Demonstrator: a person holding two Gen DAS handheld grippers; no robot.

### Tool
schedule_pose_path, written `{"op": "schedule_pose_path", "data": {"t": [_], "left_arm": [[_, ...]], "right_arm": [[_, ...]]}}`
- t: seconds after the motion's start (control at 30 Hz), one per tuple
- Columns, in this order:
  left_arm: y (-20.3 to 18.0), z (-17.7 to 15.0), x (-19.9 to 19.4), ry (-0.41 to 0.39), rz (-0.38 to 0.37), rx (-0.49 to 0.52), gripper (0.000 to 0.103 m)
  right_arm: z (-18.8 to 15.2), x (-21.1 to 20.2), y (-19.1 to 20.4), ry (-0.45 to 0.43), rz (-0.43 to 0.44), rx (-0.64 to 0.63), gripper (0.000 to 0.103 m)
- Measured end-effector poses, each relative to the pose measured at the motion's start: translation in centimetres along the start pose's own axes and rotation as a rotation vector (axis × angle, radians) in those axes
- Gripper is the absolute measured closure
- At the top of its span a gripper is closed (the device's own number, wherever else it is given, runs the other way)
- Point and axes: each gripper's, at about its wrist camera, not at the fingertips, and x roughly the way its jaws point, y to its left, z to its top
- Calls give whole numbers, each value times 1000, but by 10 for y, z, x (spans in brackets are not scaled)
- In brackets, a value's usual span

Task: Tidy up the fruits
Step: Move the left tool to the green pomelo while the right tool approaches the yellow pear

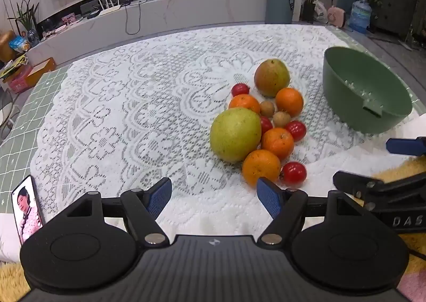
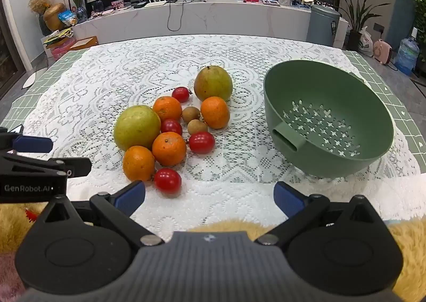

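Right now I hold both claws spread apart with nothing between them, left claw (image 1: pixel 214 196) and right claw (image 2: pixel 209 195). Just ahead of them the fruit pile (image 2: pixel 170 129) lies on the lace-covered surface (image 2: pixel 239 168); beyond, rightward, sits the green colander bowl (image 2: pixel 327 118).

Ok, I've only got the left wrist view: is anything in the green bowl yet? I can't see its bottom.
Observer: Nothing. The right wrist view shows the green bowl with its perforated floor bare.
Operator: And the right gripper? I only see its tips.
Observer: The right gripper is open, with only tablecloth between its fingers.
Operator: That red bit behind the big green fruit?
Observer: A whole cherry tomato, tucked beside the big green fruit.
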Motion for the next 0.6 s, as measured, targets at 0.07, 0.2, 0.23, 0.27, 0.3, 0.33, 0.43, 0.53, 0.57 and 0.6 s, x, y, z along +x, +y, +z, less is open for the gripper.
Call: {"op": "schedule_pose_path", "data": {"t": [0.07,0.2,0.23,0.27,0.3,0.33,0.43,0.53,0.57,0.6], "left_arm": [[2,1,-1,-11,-25,-16,21],[13,16,0,13,-91,-71,27],[12,21,-2,14,-105,-68,30],[16,23,0,7,-128,-76,37],[18,26,1,7,-142,-85,40],[19,29,2,8,-154,-93,42],[25,40,12,13,-197,-83,42],[26,49,25,34,-215,-41,42],[25,51,30,42,-225,-24,42],[25,53,35,51,-231,-11,39]], "right_arm": [[-1,-1,1,-7,4,-10,4],[2,-3,3,-39,30,-30,4],[3,-4,3,-51,46,-30,4],[6,-4,3,-63,62,-29,4],[9,-3,3,-67,72,-28,4],[12,0,3,-68,77,-26,5],[25,8,8,-67,72,-52,21],[41,13,9,-93,53,-110,24],[48,15,7,-110,53,-122,24],[55,17,4,-123,51,-126,24]]}}
